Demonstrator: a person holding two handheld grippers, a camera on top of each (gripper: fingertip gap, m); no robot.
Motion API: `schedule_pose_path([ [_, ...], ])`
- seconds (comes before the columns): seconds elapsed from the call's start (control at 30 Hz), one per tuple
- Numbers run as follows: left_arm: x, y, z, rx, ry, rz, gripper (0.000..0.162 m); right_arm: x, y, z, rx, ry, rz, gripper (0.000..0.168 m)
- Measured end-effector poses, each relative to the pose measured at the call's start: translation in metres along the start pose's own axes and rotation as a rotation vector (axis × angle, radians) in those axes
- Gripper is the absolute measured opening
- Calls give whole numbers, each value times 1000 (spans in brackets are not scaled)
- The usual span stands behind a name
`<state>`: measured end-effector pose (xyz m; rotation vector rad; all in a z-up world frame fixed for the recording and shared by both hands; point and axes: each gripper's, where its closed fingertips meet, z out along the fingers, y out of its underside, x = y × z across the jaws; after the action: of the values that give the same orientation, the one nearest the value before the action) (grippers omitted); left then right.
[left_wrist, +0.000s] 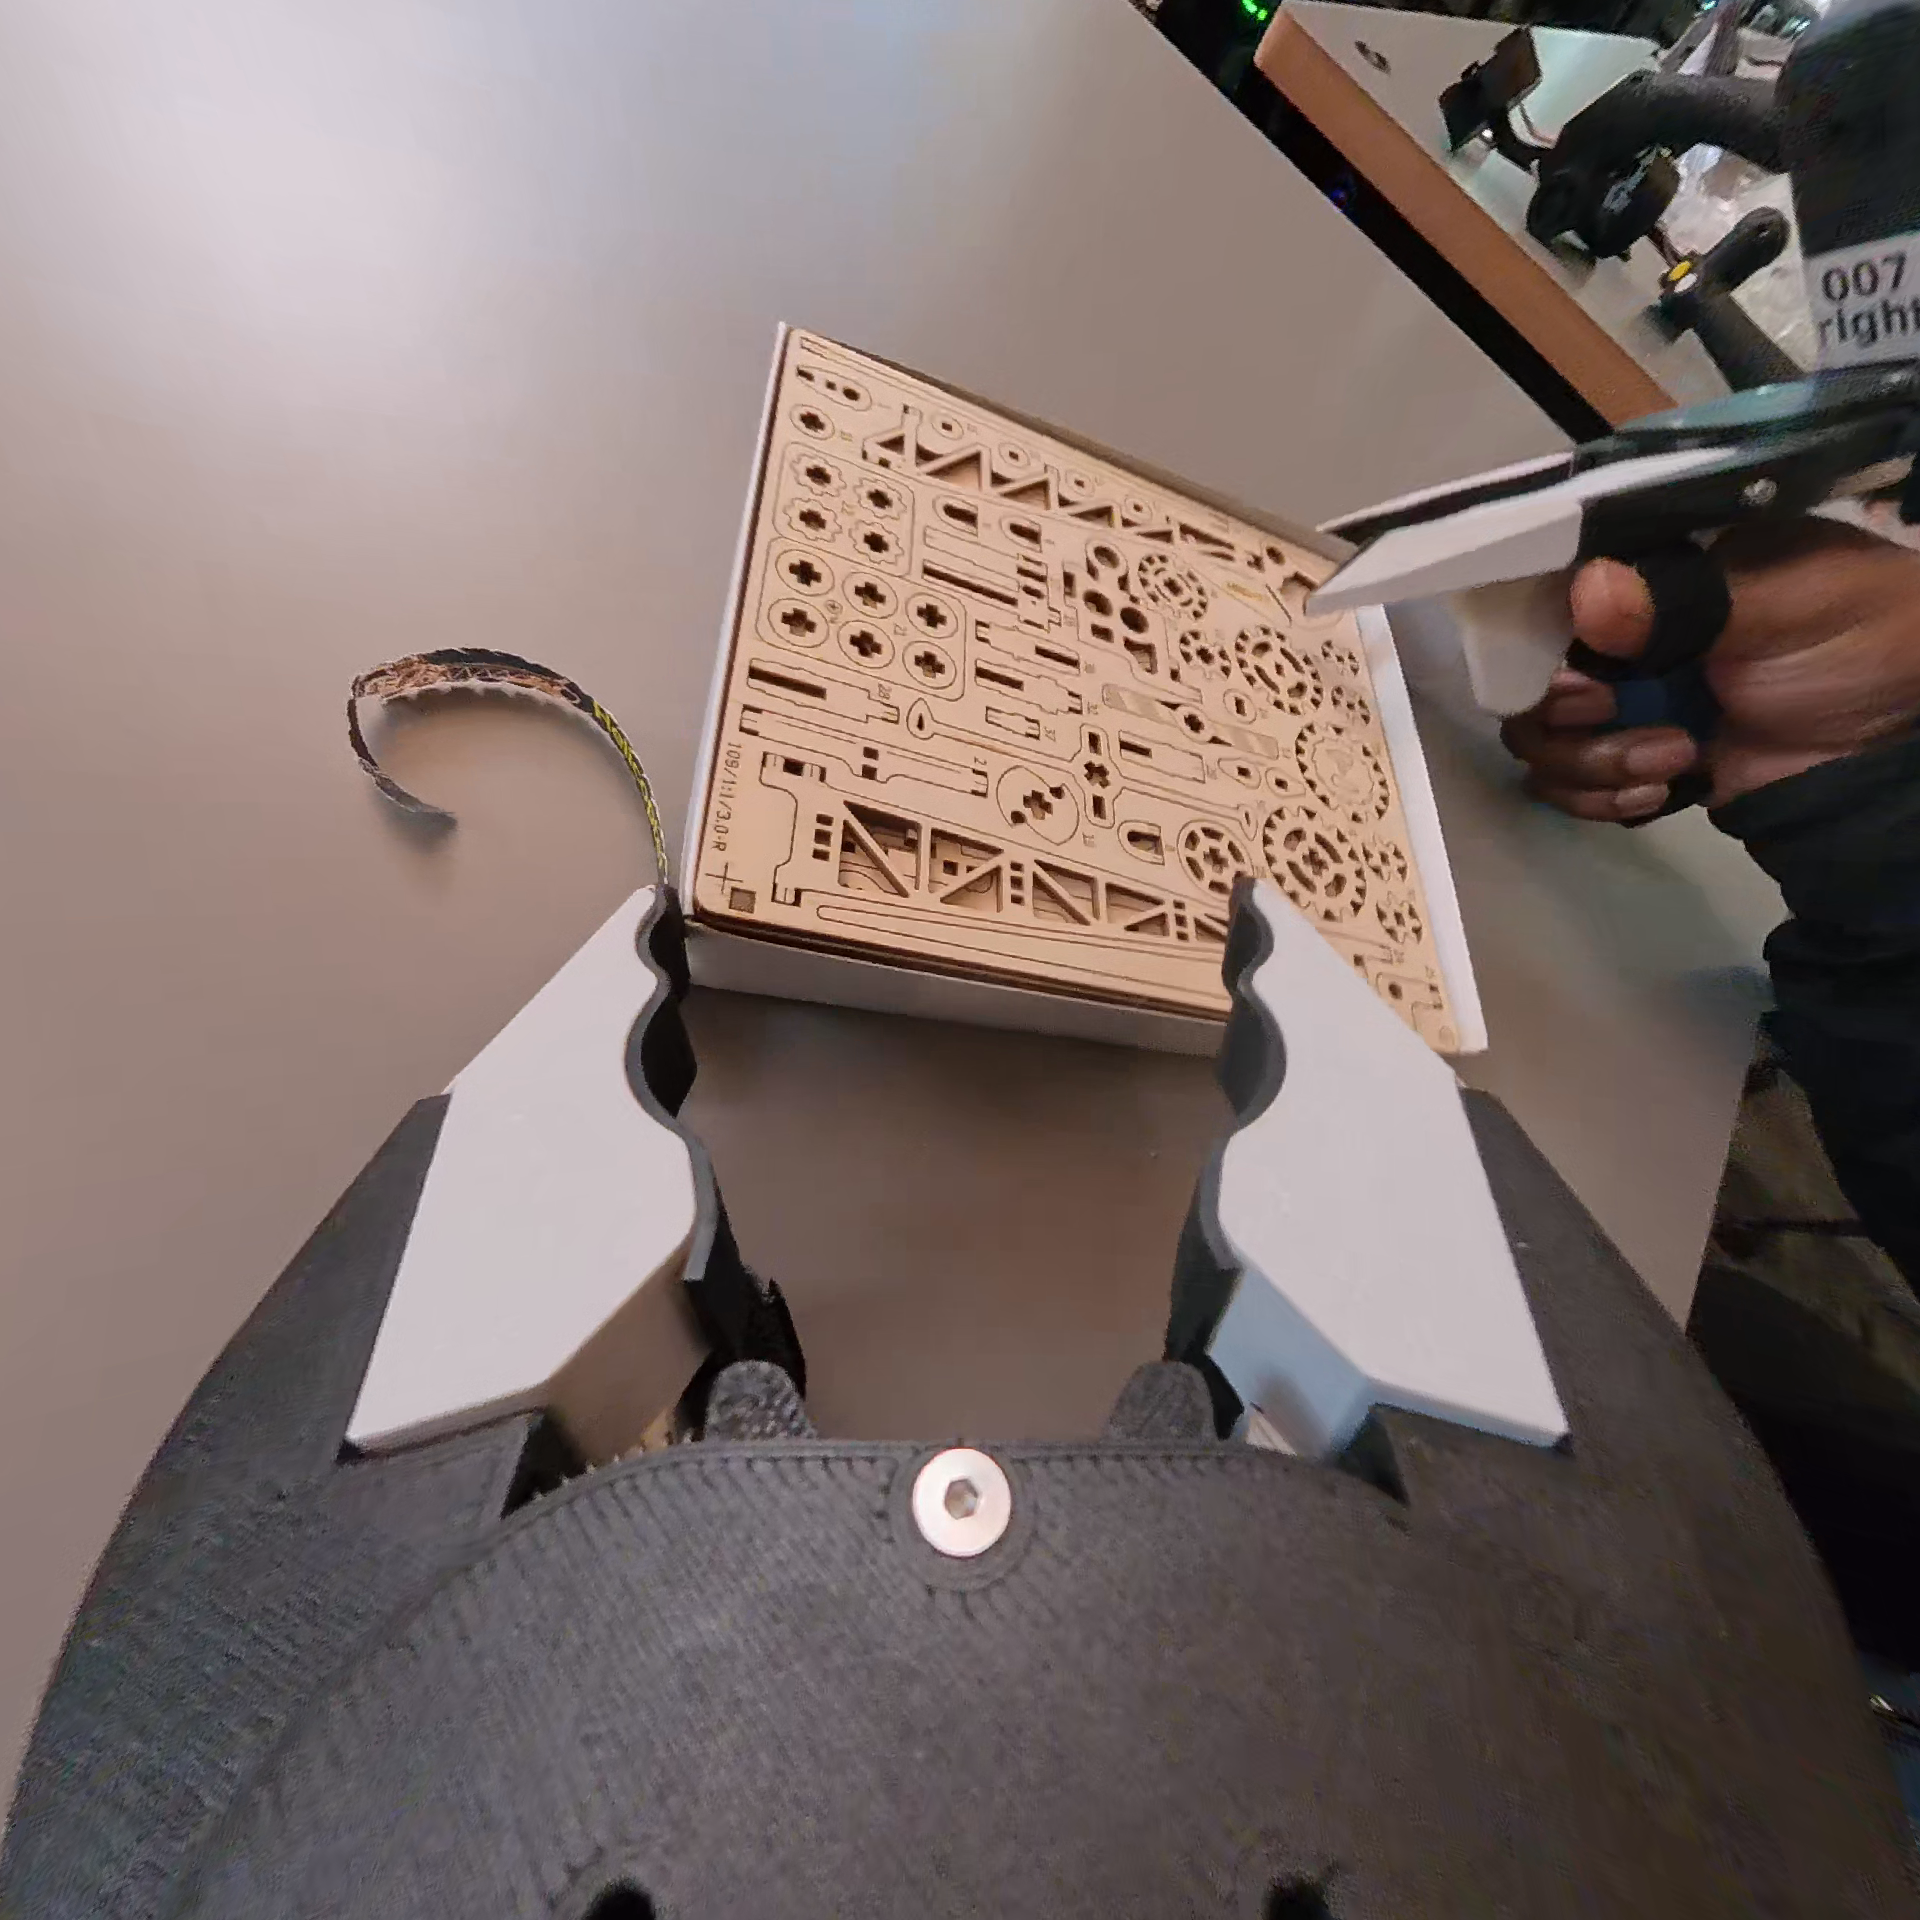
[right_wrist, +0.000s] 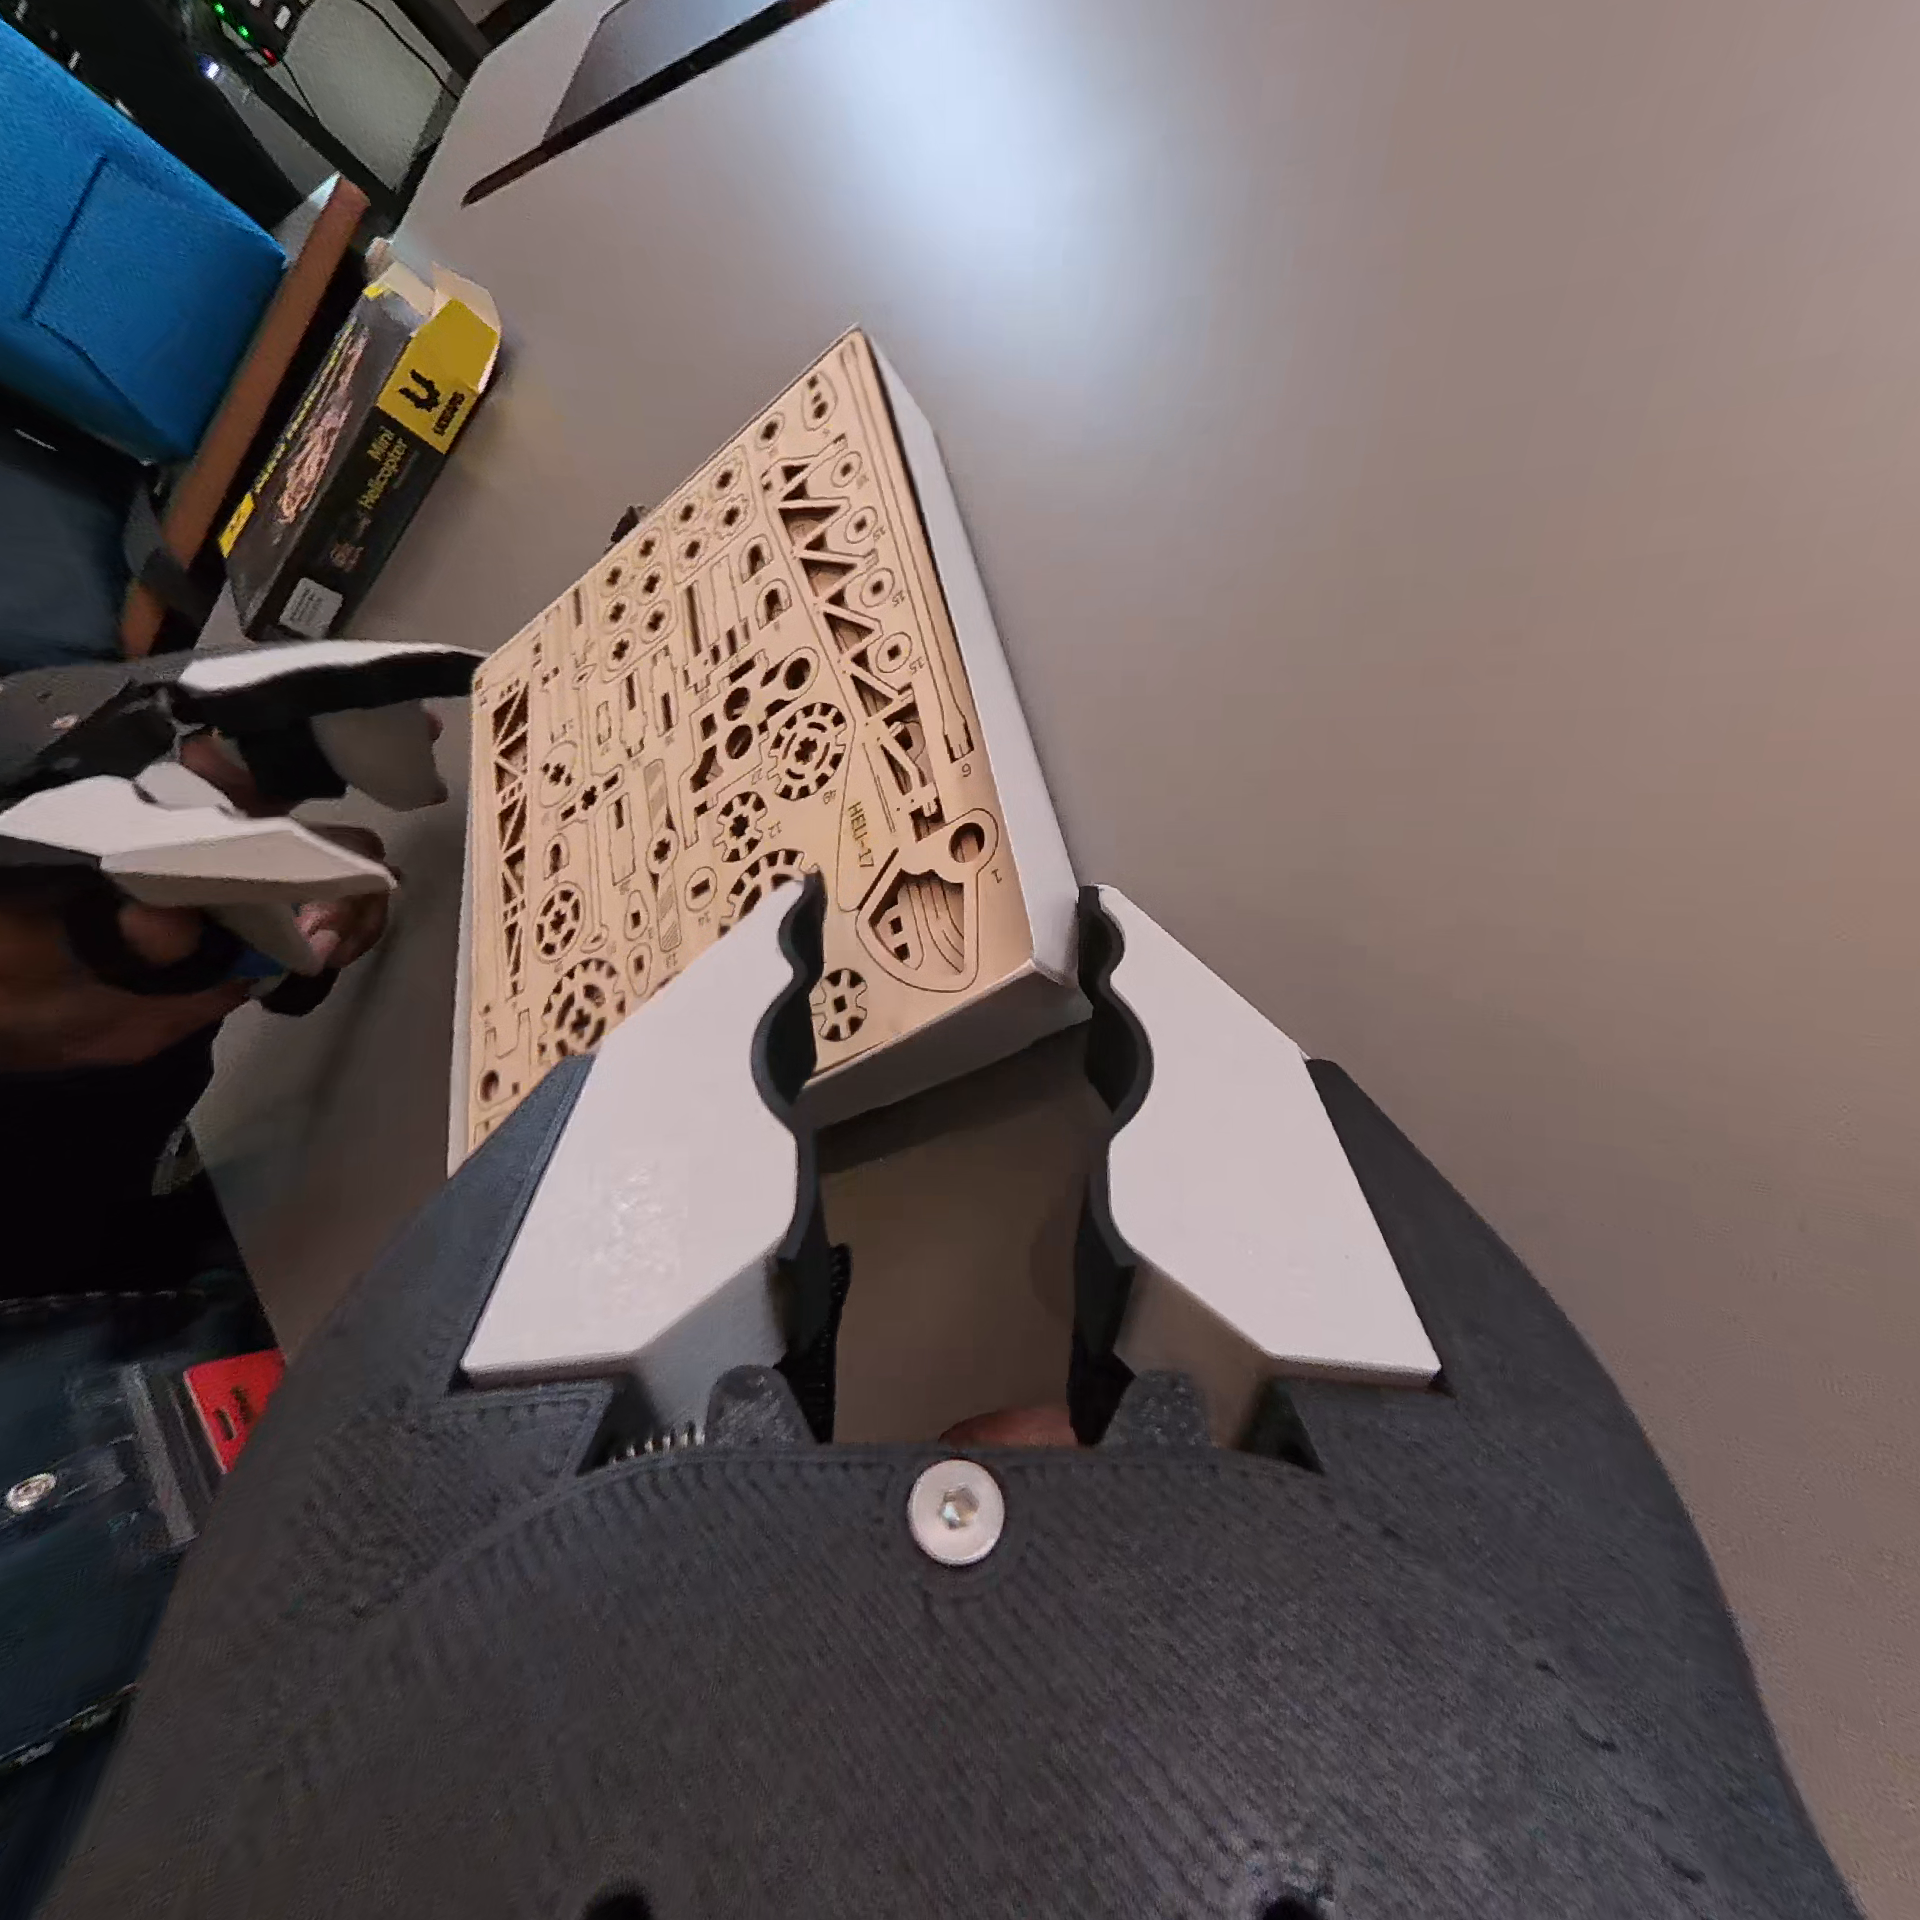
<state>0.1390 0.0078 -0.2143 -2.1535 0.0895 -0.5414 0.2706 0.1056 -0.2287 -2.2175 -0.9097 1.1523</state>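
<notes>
The left gripper (left_wrist: 961, 914), black-bodied with pale grey fingers and wavy dark pads, has its jaws spread wide with nothing between them. Just ahead of its fingertips lies a shallow white cardboard tray (left_wrist: 935, 987) on the smooth grey table (left_wrist: 312, 416), filled to the rim with a pale laser-cut plywood sheet of gears, trusses and small parts (left_wrist: 1039, 665). The gripper's left fingertip sits close to the tray's near left corner, and its right fingertip overlaps the sheet's near edge in the left wrist view; whether either touches cannot be told. Beyond the left fingertip, off the tray's left side, a curled torn strip of dark cardboard (left_wrist: 499, 675) rests on the table. The right gripper (right_wrist: 945, 899), of the same build, also has its jaws apart and clamps nothing: the near corner of the tray (right_wrist: 997, 665) and of the plywood sheet (right_wrist: 727, 748) lies in the gap between its fingertips, with its left fingertip over the sheet and its right one just outside the tray wall. To the far left of this gripper, a black and yellow printed box (right_wrist: 353, 488) stands with its flap open by the table edge. A person's hand (left_wrist: 1662, 717) holds the right gripper's handle.
</notes>
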Motion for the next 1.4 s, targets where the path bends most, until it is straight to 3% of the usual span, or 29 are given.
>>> schedule_pose_path([
  [0.33, -11, -10, -13, 22, 38, 16, 103, -46, 48, -20, -26, -75, 12, 46],
  [0.6, -8, -5, -11, -57, 22, 120, 105, -50, 47, -21, 31, -22, 14, 50],
  [1.4, -3, -2, -16, -101, 35, 93, 105, -51, 47, -18, 48, 0, 24, 52],
])
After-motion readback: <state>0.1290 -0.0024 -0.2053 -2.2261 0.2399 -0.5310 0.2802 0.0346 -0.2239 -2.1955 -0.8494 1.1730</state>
